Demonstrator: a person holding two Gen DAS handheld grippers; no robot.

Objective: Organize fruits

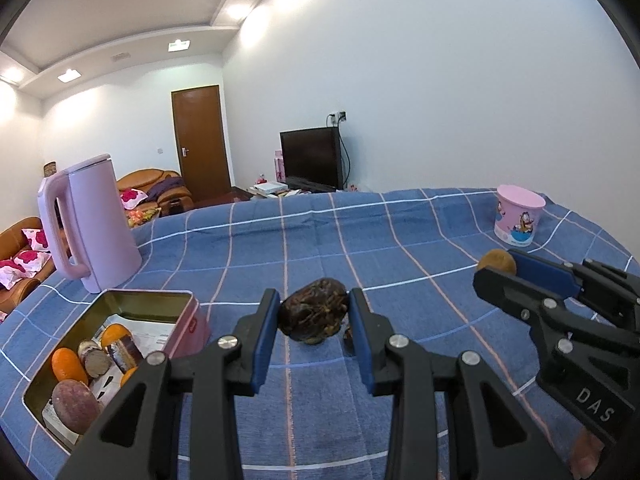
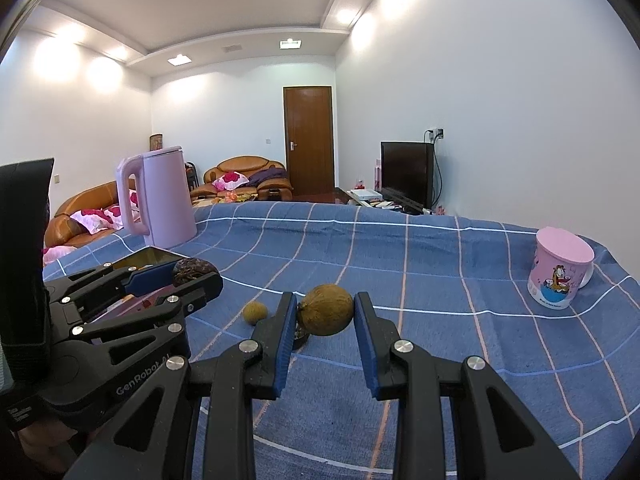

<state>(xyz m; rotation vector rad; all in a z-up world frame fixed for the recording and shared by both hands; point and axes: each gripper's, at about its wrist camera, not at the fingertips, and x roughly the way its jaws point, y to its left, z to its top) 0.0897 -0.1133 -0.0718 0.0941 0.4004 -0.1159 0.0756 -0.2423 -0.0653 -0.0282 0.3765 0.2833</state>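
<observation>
Pickup step: left gripper [image 1: 314, 314] clamps a dark fruit [image 1: 313, 309], right gripper [image 2: 325, 314] clamps a brown fruit [image 2: 326, 309], both lifted above the tablecloth [image 1: 400, 240]; next, likely carrying to the tin [image 1: 52, 424].

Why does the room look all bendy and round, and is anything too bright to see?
Left wrist view: the fisheye lens bows the blue checked tablecloth lines, black corners frame the picture, and ceiling spotlights glare white on the wall. Right wrist view: same curving, same bright patches; the brown fruit between the right gripper pads looks sharp, with a soft shadow below.
</observation>
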